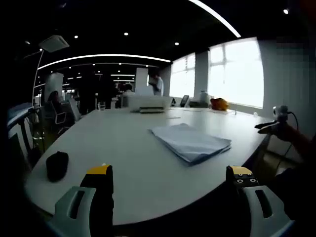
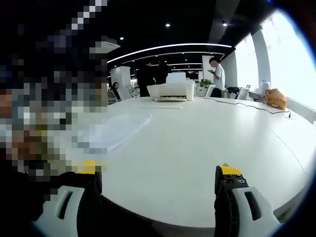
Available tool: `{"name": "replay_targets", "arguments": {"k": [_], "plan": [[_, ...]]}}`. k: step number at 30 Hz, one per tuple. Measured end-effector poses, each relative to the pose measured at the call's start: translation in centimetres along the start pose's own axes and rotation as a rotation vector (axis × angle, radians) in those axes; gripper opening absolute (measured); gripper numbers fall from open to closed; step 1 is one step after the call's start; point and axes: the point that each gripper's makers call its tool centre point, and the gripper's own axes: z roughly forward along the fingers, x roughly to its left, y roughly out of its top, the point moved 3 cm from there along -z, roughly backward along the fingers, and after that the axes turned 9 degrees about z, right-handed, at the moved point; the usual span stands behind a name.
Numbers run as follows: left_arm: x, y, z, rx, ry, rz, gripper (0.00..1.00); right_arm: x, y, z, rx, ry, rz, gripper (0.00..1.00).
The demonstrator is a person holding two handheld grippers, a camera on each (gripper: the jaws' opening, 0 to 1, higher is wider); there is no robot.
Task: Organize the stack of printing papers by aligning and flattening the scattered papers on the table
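Note:
A stack of white printing papers (image 1: 191, 142) lies on the white table (image 1: 118, 148), its sheets slightly fanned at the near corner. My left gripper (image 1: 170, 177) stands open over the table's near edge, well short of the stack and with nothing between its jaws. In the right gripper view the same stack (image 2: 116, 129) lies at the left of the table (image 2: 197, 148), partly behind mosaic. My right gripper (image 2: 158, 175) is open above the near edge, the stack ahead and to its left. The other gripper (image 1: 277, 123) shows at the far right of the left gripper view.
A black object (image 1: 57, 165) rests near the table's left edge. A white printer (image 1: 148, 102) (image 2: 173, 90) stands at the far end, with an orange bag (image 1: 219, 103) (image 2: 275, 98) by the windows. A cable (image 2: 247, 105) runs across the table. People stand beyond; chairs line the left.

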Motion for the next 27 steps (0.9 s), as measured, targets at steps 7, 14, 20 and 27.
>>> {"name": "replay_targets", "arguments": {"k": [7, 14, 20, 27], "plan": [[0.39, 0.12, -0.11, -0.004, 0.007, -0.002, 0.97, 0.22, 0.08, 0.07, -0.001, 0.001, 0.001, 0.9], [0.58, 0.46, -0.35, -0.007, 0.012, 0.001, 0.97, 0.42, 0.33, 0.17, -0.004, 0.008, -0.001, 0.9], [0.89, 0.56, -0.46, -0.011, 0.019, 0.007, 0.97, 0.51, 0.43, 0.18, -0.009, 0.01, -0.004, 0.9], [0.94, 0.39, -0.32, -0.009, 0.019, 0.003, 0.97, 0.24, 0.3, 0.14, -0.008, 0.005, -0.001, 0.9]]}}
